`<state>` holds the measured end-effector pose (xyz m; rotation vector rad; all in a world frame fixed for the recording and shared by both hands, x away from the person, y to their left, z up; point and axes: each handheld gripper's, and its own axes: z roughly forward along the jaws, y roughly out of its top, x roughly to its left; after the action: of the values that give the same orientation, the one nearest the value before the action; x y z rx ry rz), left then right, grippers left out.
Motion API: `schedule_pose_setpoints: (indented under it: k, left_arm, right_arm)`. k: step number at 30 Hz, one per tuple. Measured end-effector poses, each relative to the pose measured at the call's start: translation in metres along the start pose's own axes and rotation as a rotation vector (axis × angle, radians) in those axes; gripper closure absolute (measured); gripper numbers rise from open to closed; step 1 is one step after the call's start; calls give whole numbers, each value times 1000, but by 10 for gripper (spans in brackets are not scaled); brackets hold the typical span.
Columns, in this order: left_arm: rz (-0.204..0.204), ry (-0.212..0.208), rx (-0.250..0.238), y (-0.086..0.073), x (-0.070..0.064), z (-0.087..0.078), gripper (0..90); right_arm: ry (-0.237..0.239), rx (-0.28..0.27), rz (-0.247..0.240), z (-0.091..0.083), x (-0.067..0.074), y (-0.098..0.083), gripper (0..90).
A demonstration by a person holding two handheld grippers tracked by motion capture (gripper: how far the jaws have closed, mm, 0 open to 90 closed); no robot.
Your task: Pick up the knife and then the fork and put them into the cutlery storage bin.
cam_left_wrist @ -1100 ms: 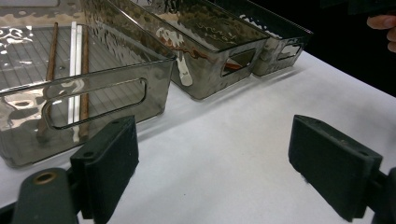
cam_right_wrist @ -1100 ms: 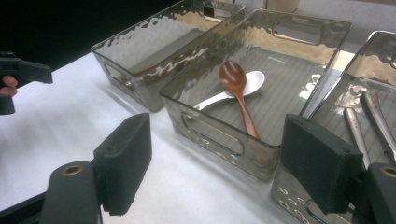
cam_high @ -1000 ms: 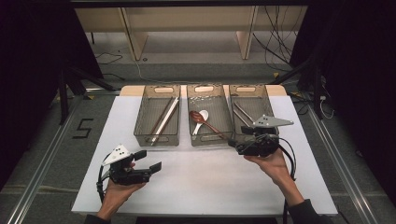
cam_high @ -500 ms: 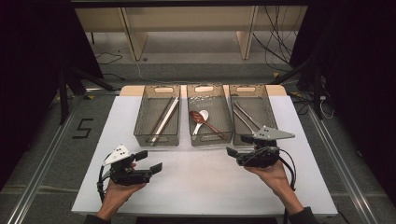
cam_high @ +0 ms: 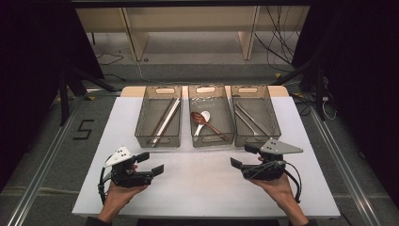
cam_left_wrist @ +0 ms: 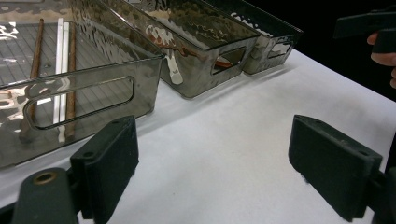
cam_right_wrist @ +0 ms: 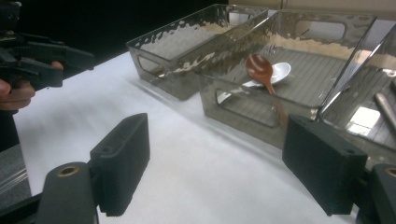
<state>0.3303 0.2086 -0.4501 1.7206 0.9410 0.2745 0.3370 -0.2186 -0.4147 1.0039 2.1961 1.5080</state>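
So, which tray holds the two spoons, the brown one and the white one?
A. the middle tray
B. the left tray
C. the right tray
A: the brown spoon and the white spoon lie crossed in the middle tray.

My left gripper sits low at the near left, cradled from beneath by my left hand, its jaws spread wide and empty, pointing toward the right gripper. That one sits at the near right, held from below by my right hand, jaws likewise wide apart with nothing between them, pointing back toward the left, its grey three-cornered plate on top. Both forearms come in from the near edge, cables looping by each wrist
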Motion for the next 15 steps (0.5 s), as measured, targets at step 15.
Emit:
schedule_pose_setpoints:
  k: [15]
  left_arm:
    - [-2,-12,2,-1,-3,0,156]
  right_arm:
    - [-26,22,-3,-9,5,-28,218]
